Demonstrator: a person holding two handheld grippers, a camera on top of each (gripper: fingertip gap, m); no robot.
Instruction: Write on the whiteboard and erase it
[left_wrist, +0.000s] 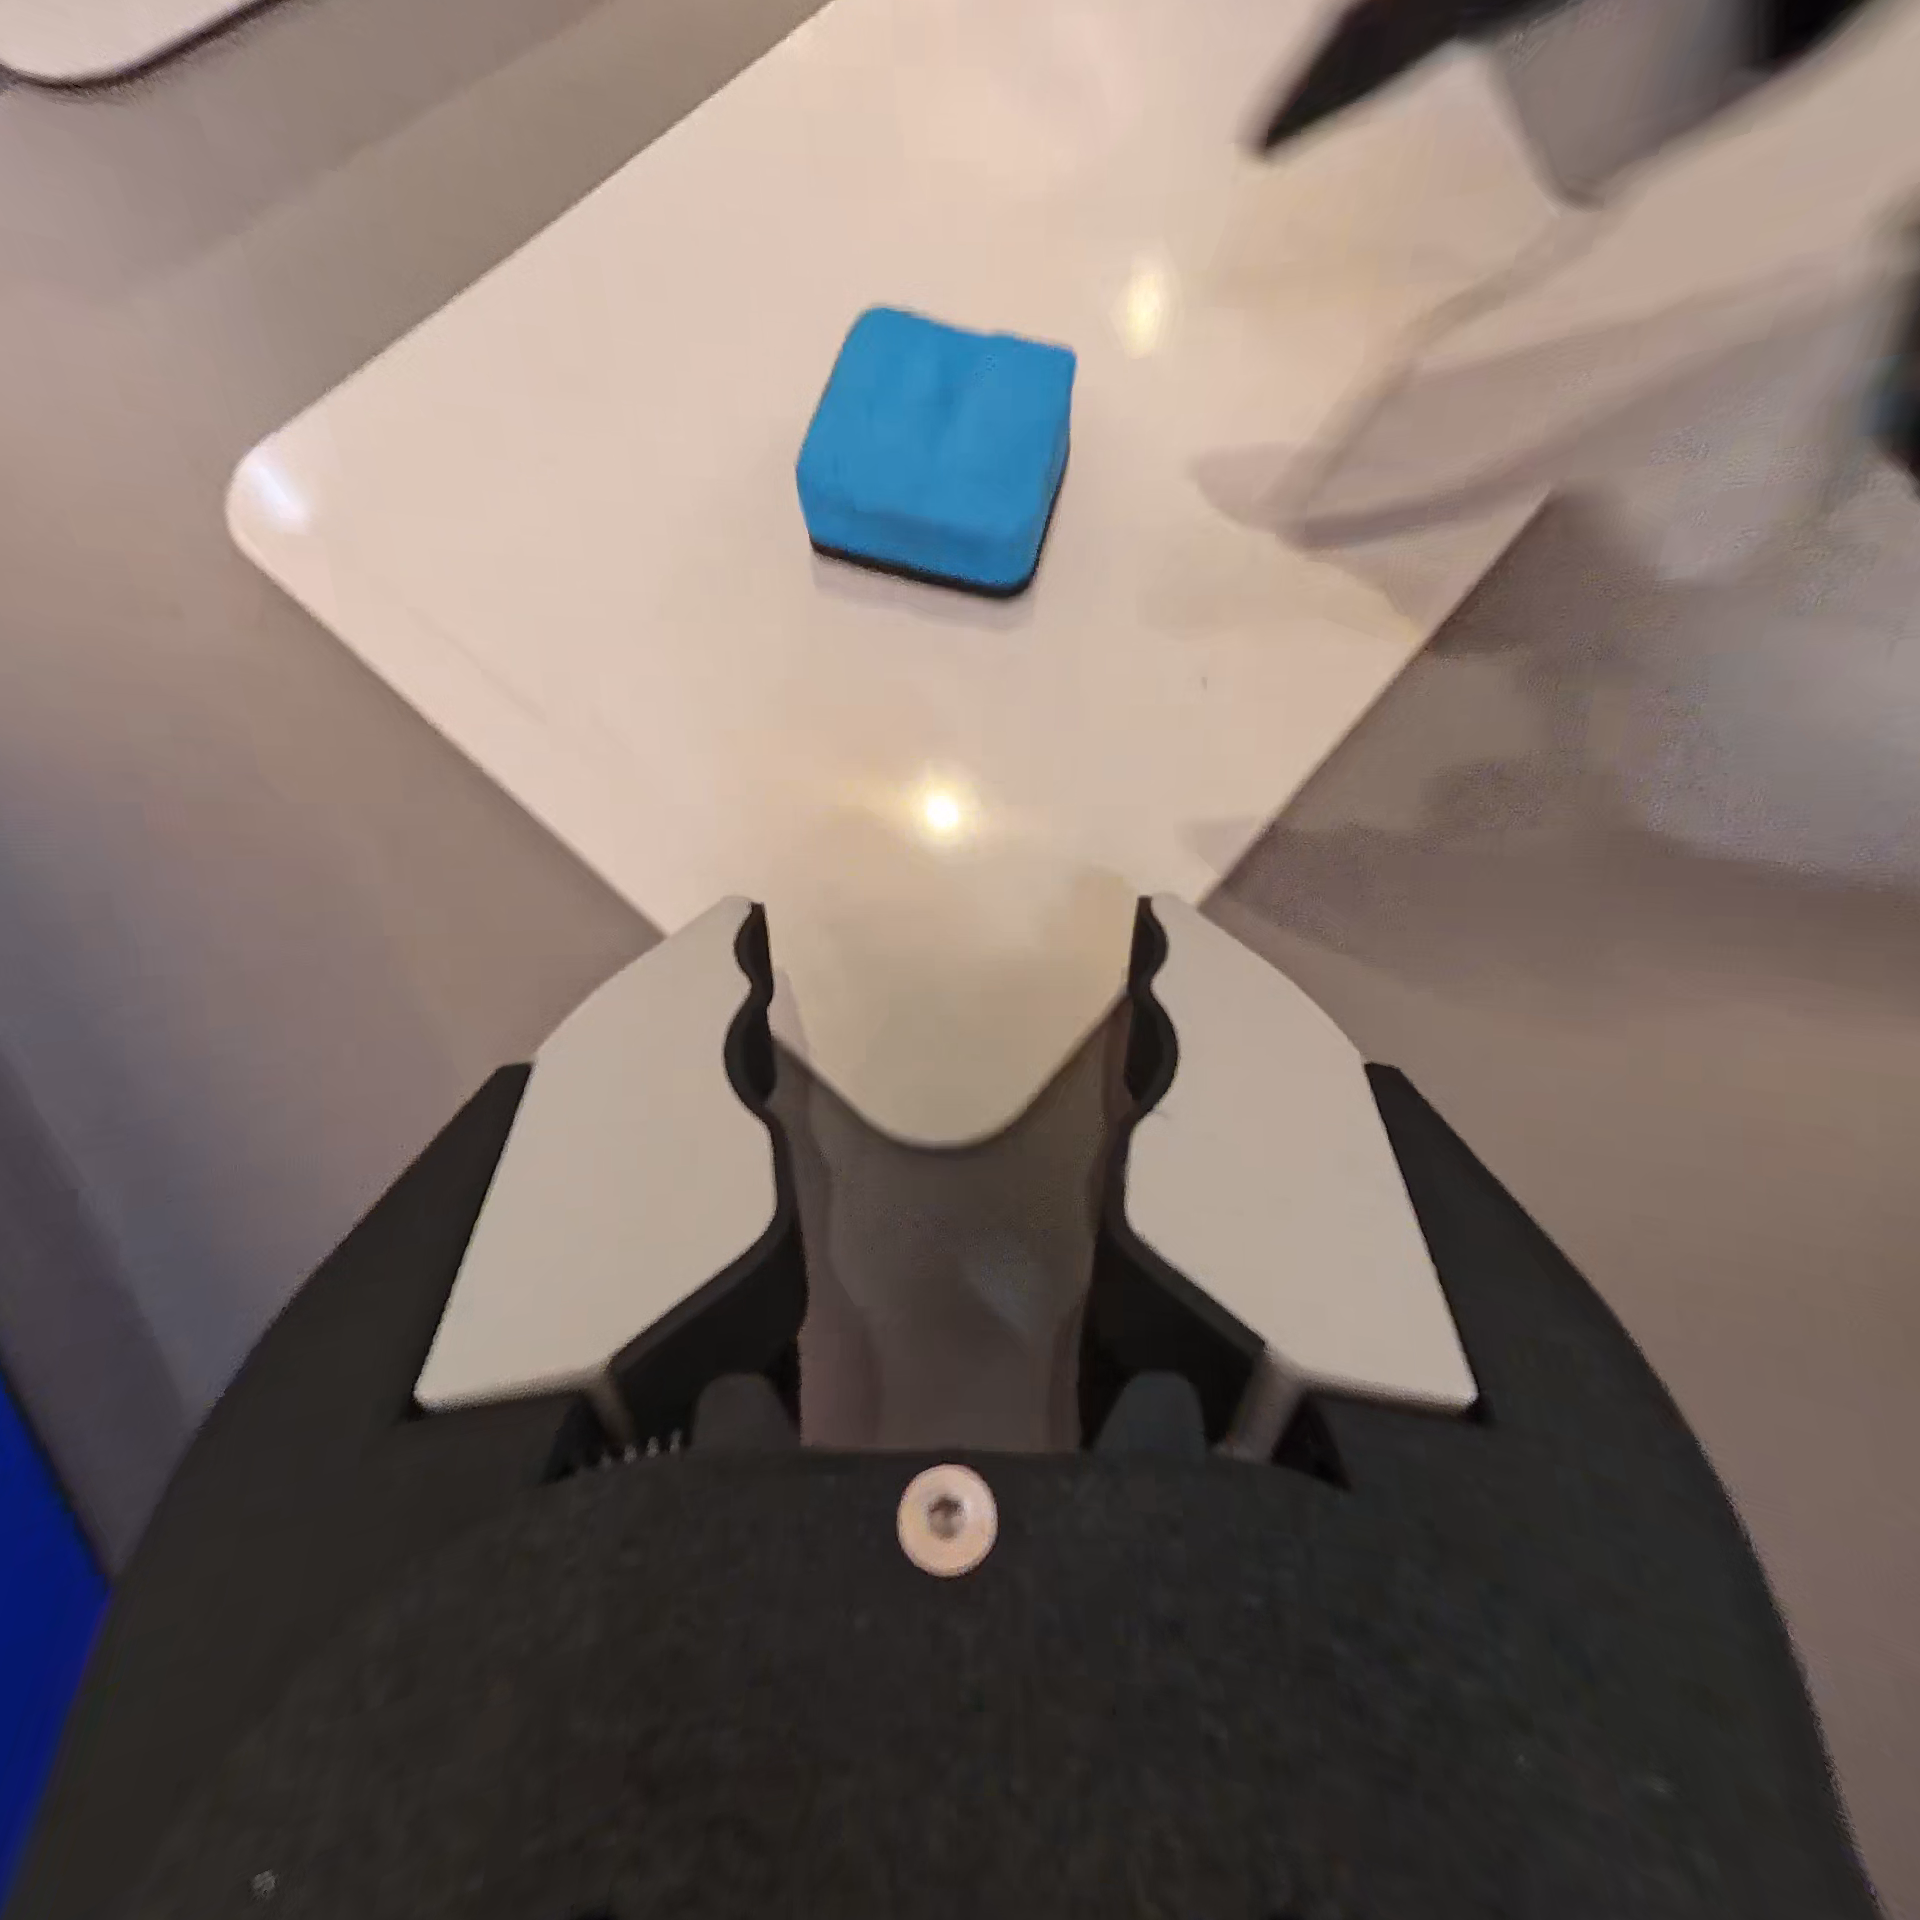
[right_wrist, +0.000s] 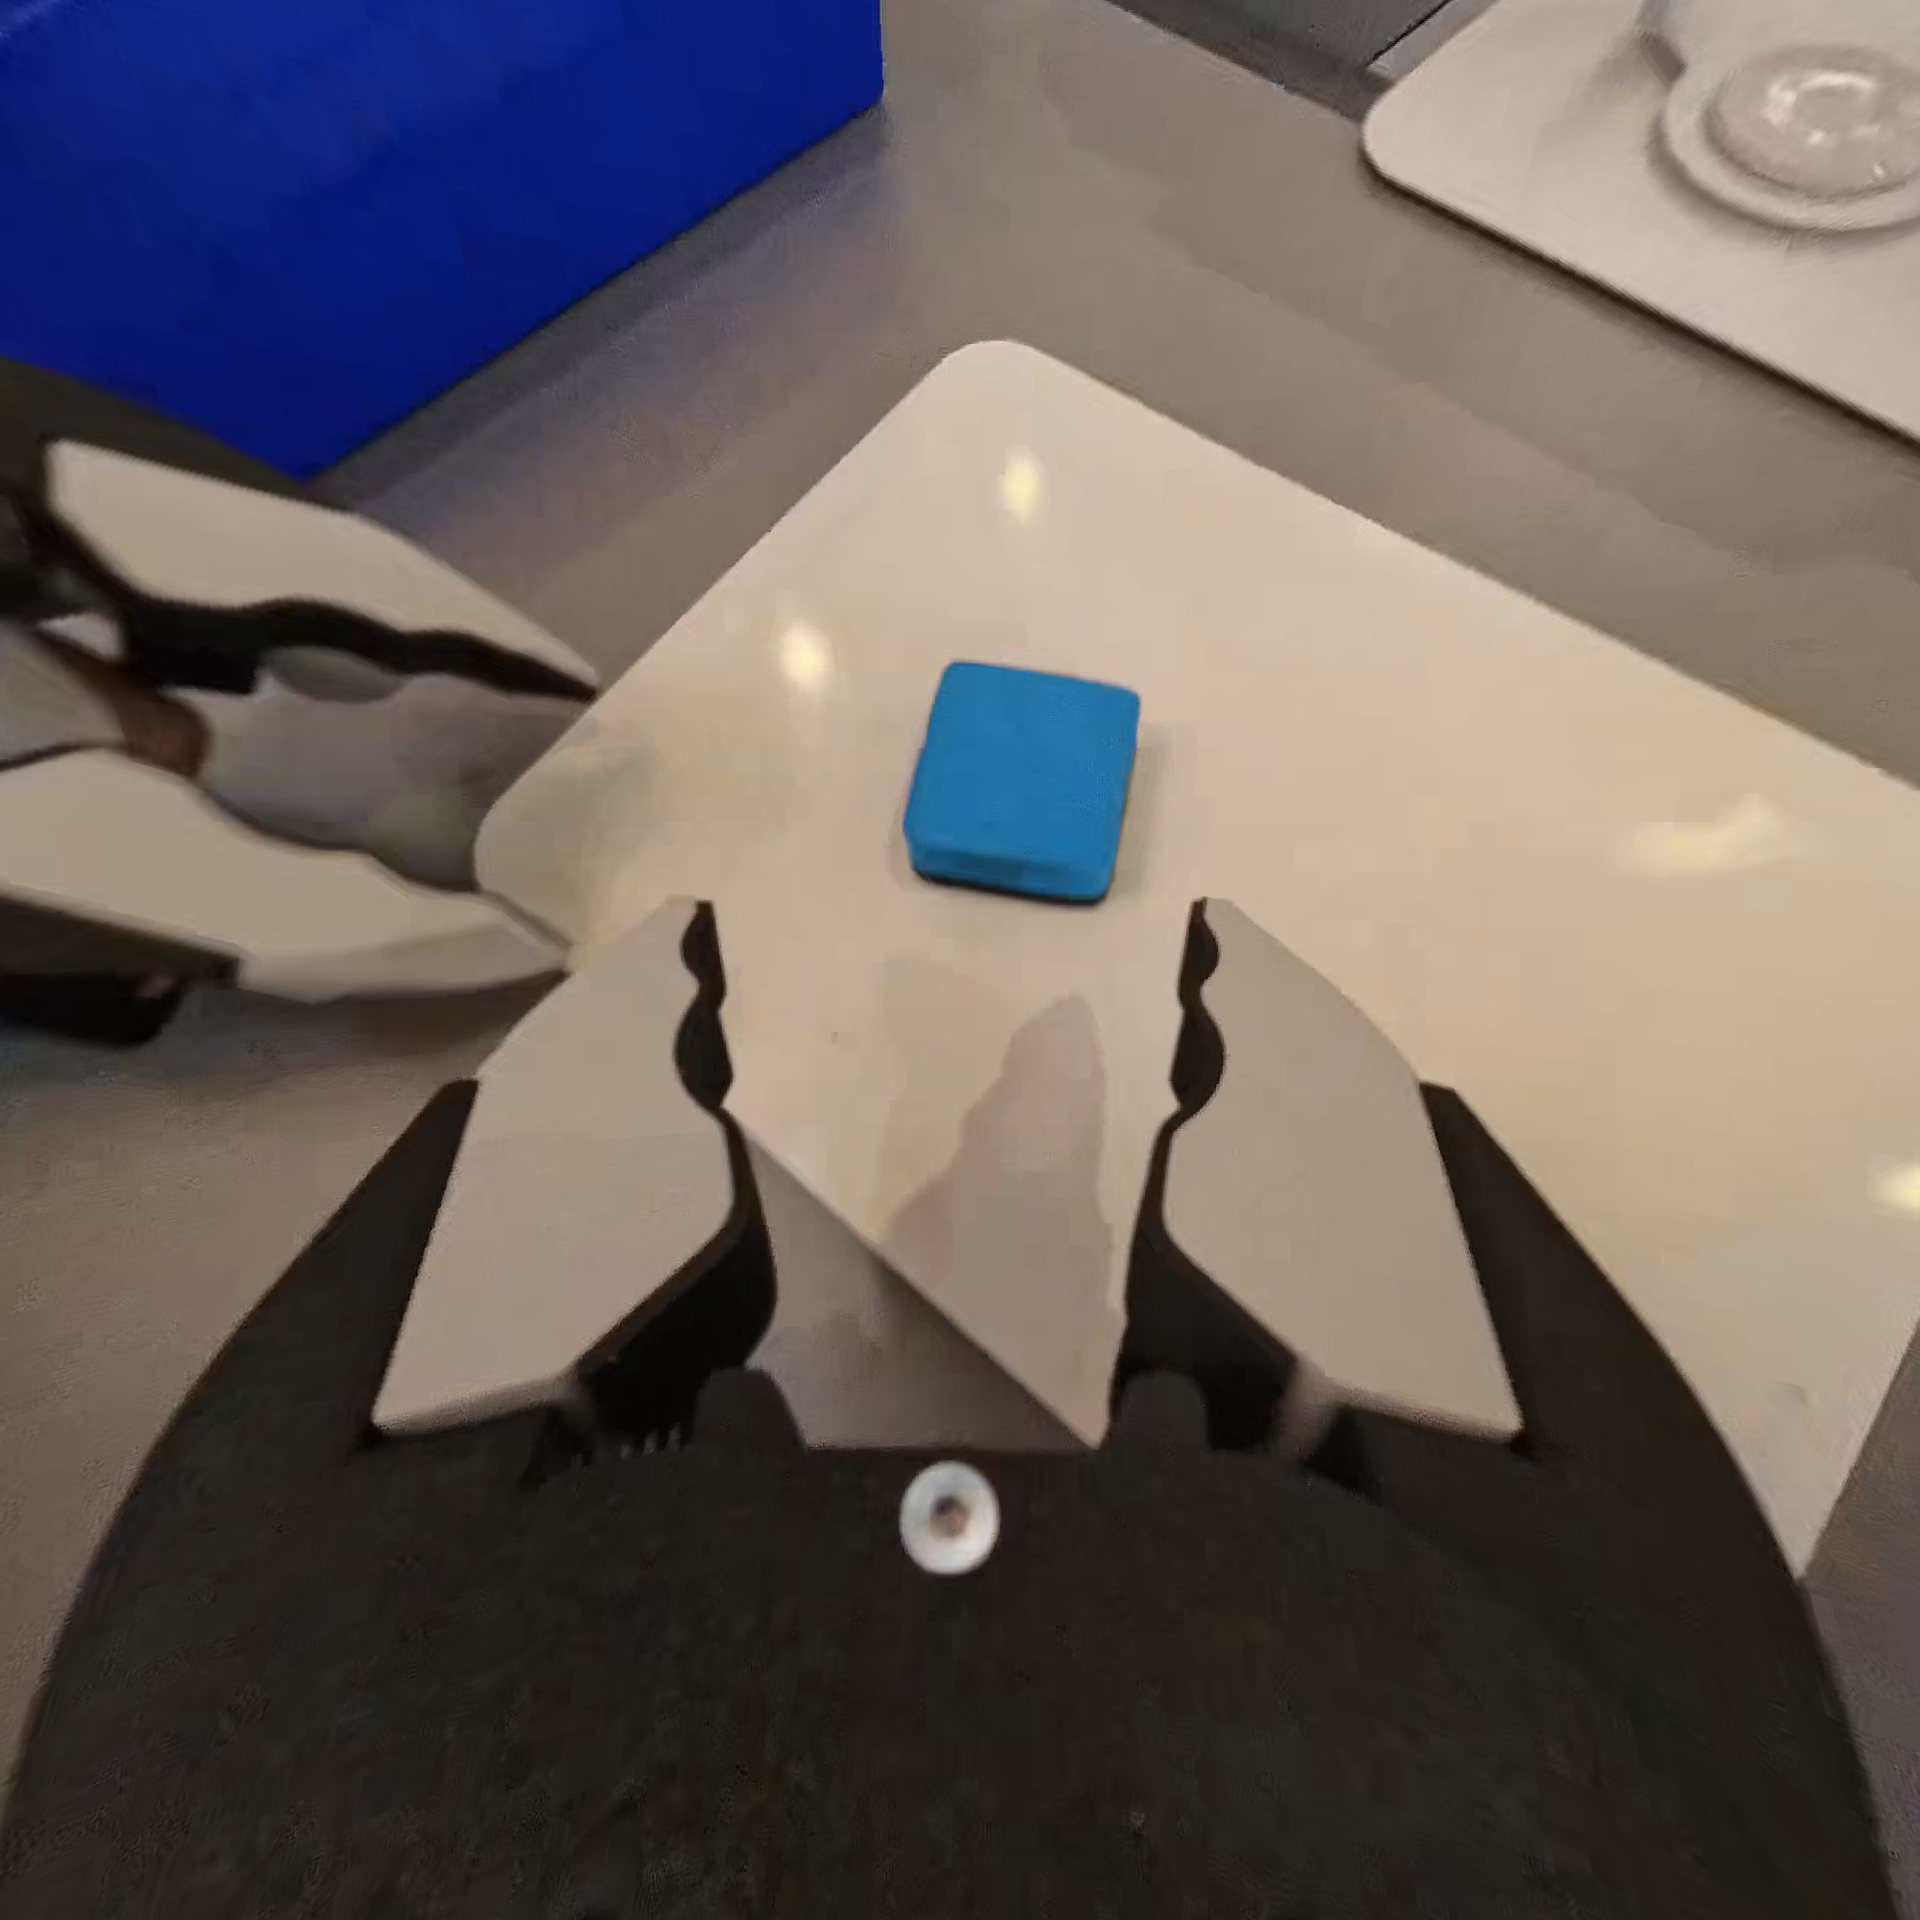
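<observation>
A small white whiteboard lies flat on the grey table, and it also shows in the right wrist view. A blue eraser block with a dark underside sits on it, seen too in the right wrist view. No writing shows on the board. My left gripper is open and empty over the board's near corner. My right gripper is open and empty just short of the eraser. The left gripper also shows at the left of the right wrist view; the right gripper shows blurred at the upper right of the left wrist view.
A blue box stands at the back left. A white tray holding a clear glass dish lies at the back right. Another pale mat corner shows at the far left.
</observation>
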